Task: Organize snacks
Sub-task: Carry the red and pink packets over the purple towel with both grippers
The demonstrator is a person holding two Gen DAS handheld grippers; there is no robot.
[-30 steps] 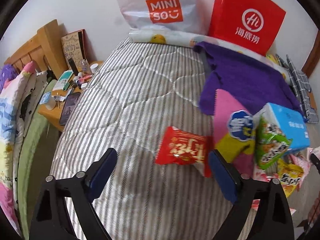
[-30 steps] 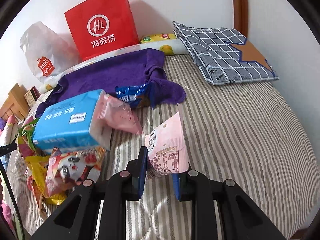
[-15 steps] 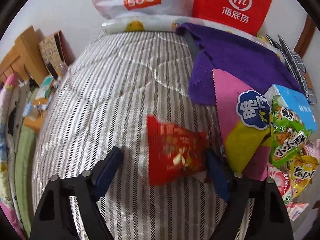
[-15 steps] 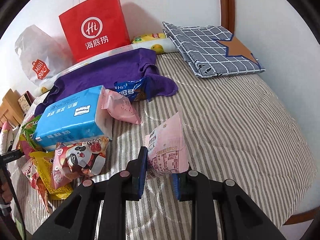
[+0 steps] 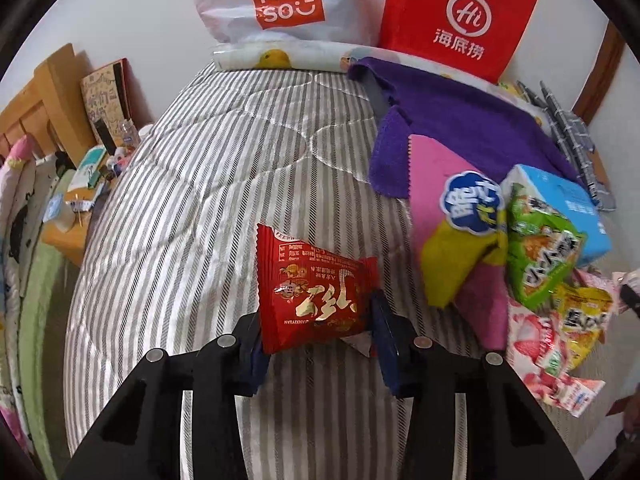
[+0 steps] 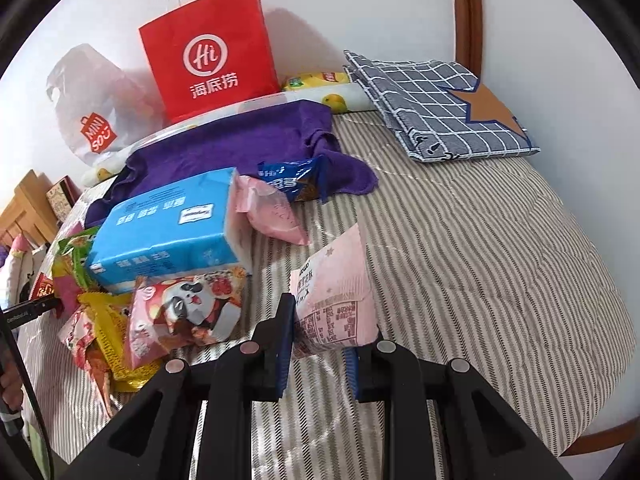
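- At the far left of the left wrist view, a wooden bedside table sits beside the bed, cluttered with small items too small to tell apart.
- The striped quilt covers the bed; its left half is bare.
- The left gripper has just been closing its jaws, and they now pinch the lower part of a red snack packet with gold lettering; the packet stands tilted between the blue pads, above the quilt.
- Against the wall stand a white MINISO bag and, to its right, a red paper bag.
- A purple towel lies in front of the red bag.
- Right of the held red packet, a pile of snacks: a pink-and-yellow bag, a green packet, a yellow packet and a strawberry-print packet, heaped near a blue tissue pack.
- In the right wrist view, a panda-print packet lies at the front of that pile, below the blue tissue pack.
- The right gripper is narrow, clamped on a pale pink snack packet that stands upright between its pads, printed back facing the camera.
- A blue snack packet lies on the edge of the purple towel.
- At the far right, a blue checked pillow rests at the head of the bed.
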